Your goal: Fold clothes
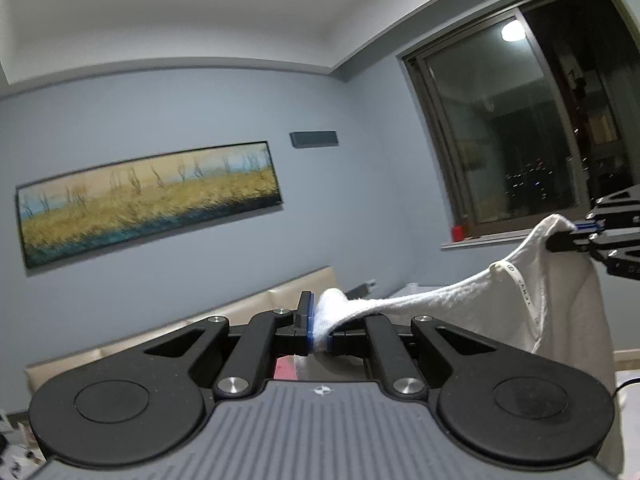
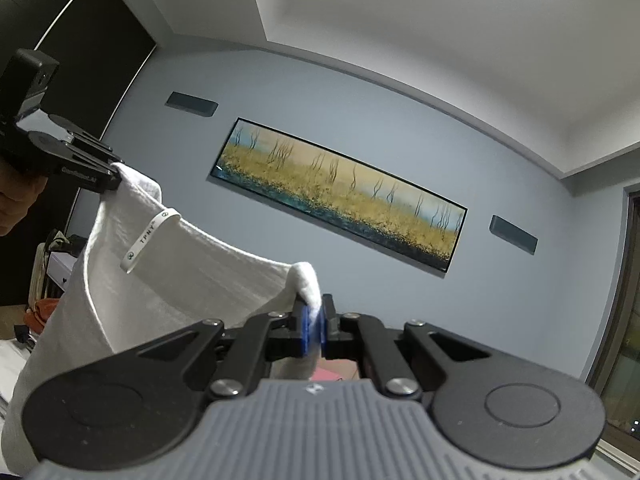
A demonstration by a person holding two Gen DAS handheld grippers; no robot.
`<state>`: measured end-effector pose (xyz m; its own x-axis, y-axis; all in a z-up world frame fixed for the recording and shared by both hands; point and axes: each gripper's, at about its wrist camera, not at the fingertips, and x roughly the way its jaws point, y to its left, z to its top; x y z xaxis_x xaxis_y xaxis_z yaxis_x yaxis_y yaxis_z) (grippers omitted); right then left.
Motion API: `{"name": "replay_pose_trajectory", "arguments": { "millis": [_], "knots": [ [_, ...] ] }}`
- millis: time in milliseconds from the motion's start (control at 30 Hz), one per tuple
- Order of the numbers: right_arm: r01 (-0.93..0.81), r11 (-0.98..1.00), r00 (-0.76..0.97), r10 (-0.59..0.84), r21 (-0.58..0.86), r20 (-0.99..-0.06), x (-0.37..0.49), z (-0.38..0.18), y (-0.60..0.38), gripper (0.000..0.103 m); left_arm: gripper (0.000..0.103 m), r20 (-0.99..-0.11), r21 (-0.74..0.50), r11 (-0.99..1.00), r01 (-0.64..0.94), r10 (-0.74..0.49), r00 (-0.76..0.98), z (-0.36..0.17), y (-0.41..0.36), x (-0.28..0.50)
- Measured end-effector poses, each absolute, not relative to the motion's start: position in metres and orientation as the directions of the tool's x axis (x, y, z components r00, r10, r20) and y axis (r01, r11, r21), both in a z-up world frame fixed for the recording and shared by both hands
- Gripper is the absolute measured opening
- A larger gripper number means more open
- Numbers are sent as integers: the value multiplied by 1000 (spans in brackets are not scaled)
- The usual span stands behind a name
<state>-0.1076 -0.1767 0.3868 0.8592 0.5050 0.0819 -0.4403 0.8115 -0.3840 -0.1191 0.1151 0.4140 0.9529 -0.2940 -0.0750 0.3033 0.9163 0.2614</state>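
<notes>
We hold the white garment [image 2: 180,280] up in the air, stretched between our left tool [image 1: 318,330] and right tool [image 2: 314,330], each clamped on a top corner, so next it needs lowering flat for a fold.

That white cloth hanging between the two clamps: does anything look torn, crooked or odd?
Nothing stands out. The white garment hangs whole, pinched at one corner by the left gripper and at another by the right gripper, its neck tape showing.
</notes>
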Motion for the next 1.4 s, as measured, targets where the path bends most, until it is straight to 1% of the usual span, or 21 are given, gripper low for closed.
{"name": "replay_pose_trajectory", "arguments": {
  "millis": [67,233,333,367,433,500,600,667,733,833,900,1000,1100,1267,1333,1400],
  "knots": [
    [-445,812,860,505,-378,73,-107,387,-182,6,5,-92,231,913,335,-323,942,408,118,-117],
    [-470,810,859,511,-352,29,-109,381,-194,6,5,-147,208,905,371,-346,927,386,125,-101],
    [-505,802,853,521,-319,-38,-104,366,-196,6,4,-217,177,904,389,-350,911,352,128,-85],
    [-520,799,849,523,-303,-76,-98,354,-195,6,4,-255,170,903,394,-346,903,336,128,-76],
    [-547,792,837,526,-269,-152,-86,330,-192,6,4,-362,132,899,417,-348,865,293,128,-53],
    [-574,789,814,521,-221,-255,-68,295,-187,6,4,-463,69,906,417,-341,818,247,128,-30],
    [-597,793,761,512,-121,-400,-41,232,-179,6,4,-567,-5,928,372,-309,763,178,131,-11],
    [-596,800,718,495,-65,-490,-24,182,-173,6,4,-644,-22,950,311,-252,722,122,133,-1],
    [-589,808,666,474,-18,-576,-8,131,-166,6,4,-722,-71,955,287,-248,646,68,135,9],
    [-579,815,571,433,32,-697,10,53,-153,6,4,-802,-52,964,259,-195,565,-2,130,25],
    [-572,819,517,409,52,-752,19,13,-144,6,4,-837,-27,964,264,-166,522,-39,128,27],
    [-560,825,439,373,76,-817,30,-40,-130,6,4,-894,-68,972,224,-159,418,-82,130,36],
    [-549,830,357,340,99,-870,40,-89,-116,6,4,-926,-85,973,214,-157,344,-113,133,25],
    [-538,831,261,324,142,-909,57,-125,-96,6,4,-959,-99,969,228,-154,237,-154,135,14],
    [-528,837,244,315,147,-917,59,-138,-93,6,5,-965,-86,968,236,-140,220,-158,138,18],
    [-518,842,227,305,151,-925,62,-151,-91,6,5,-961,-106,971,215,-155,227,-158,147,22]
  ]
}}
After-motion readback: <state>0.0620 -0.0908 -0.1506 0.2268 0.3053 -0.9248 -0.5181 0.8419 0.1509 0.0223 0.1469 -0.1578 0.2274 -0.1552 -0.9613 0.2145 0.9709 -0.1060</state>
